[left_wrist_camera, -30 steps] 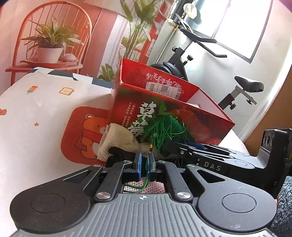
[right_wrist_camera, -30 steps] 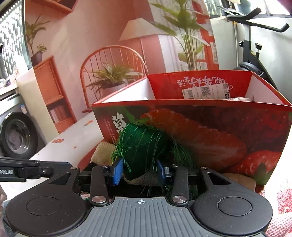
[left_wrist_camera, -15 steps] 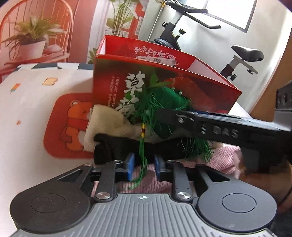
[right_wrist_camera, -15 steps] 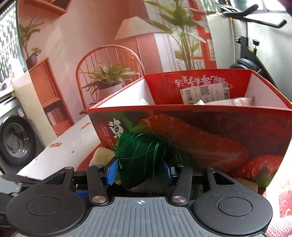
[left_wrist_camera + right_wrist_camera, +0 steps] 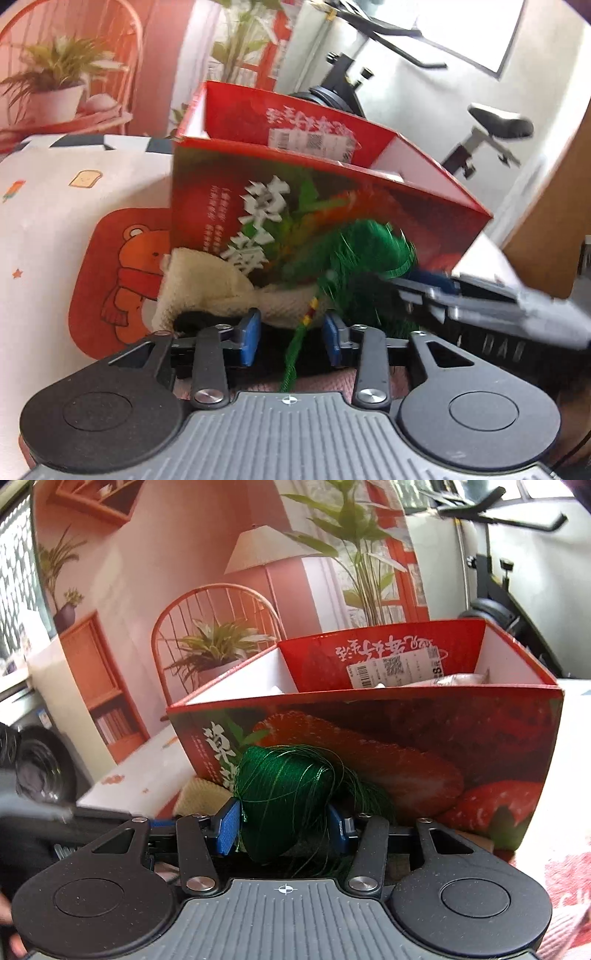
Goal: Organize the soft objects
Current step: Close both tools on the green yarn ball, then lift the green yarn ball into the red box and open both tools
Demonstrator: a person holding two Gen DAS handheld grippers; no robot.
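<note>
My right gripper (image 5: pixel 284 827) is shut on a green thread tassel (image 5: pixel 284 794) and holds it up in front of the red strawberry box (image 5: pixel 424 746). In the left wrist view the tassel (image 5: pixel 362 254) is blurred, and its thin green cord (image 5: pixel 293 350) hangs between the open blue fingers of my left gripper (image 5: pixel 290 334). A cream knitted cloth (image 5: pixel 207 288) lies against the box (image 5: pixel 280 192), over a black cloth (image 5: pixel 199 319) and a pink knit (image 5: pixel 317 384).
The box is open at the top with a plastic-wrapped item (image 5: pixel 454 681) inside. A red bear mat (image 5: pixel 122 280) lies on the white table. An exercise bike (image 5: pixel 480 122) and a chair with a plant (image 5: pixel 218 646) stand behind.
My left gripper has opened and let the green cord go. My right gripper has lifted the tassel higher against the box front.
</note>
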